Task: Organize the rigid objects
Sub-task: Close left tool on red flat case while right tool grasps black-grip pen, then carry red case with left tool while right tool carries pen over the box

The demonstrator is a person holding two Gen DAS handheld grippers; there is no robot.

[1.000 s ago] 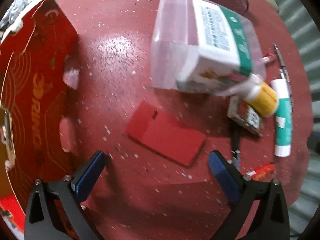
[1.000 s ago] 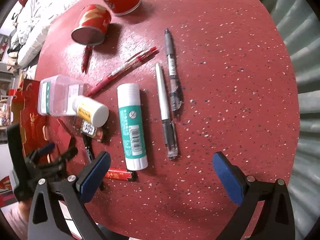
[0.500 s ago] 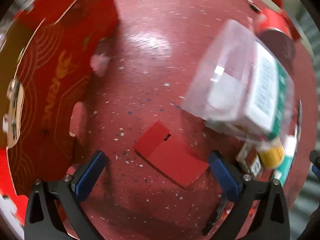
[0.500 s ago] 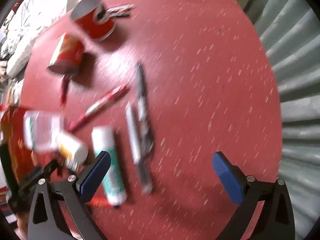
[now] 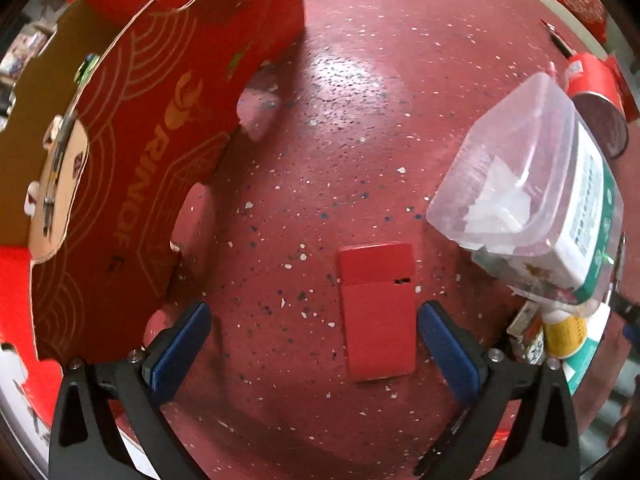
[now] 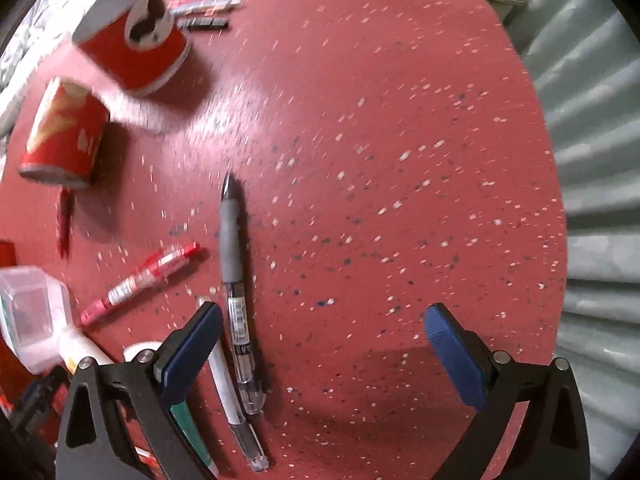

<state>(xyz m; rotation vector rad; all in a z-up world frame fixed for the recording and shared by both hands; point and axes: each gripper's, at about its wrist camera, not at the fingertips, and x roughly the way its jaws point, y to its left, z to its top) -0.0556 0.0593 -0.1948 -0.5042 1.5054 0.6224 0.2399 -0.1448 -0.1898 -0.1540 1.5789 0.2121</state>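
Left gripper (image 5: 312, 344) spread wide and empty, low over red card (image 5: 376, 312) lying flat on table (image 5: 344, 120), nearer its right finger. Approach step, likely. Next: centre, descend, close on card edges. Right gripper (image 6: 322, 344) released, empty, beside grey pen (image 6: 234, 280).

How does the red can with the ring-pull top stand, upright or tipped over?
Upright. The red can rests on its base on the table, and its top with the opening faces up.

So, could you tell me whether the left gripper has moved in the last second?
Yes. The left gripper swung left toward the red box; the red card now lies between its fingers.
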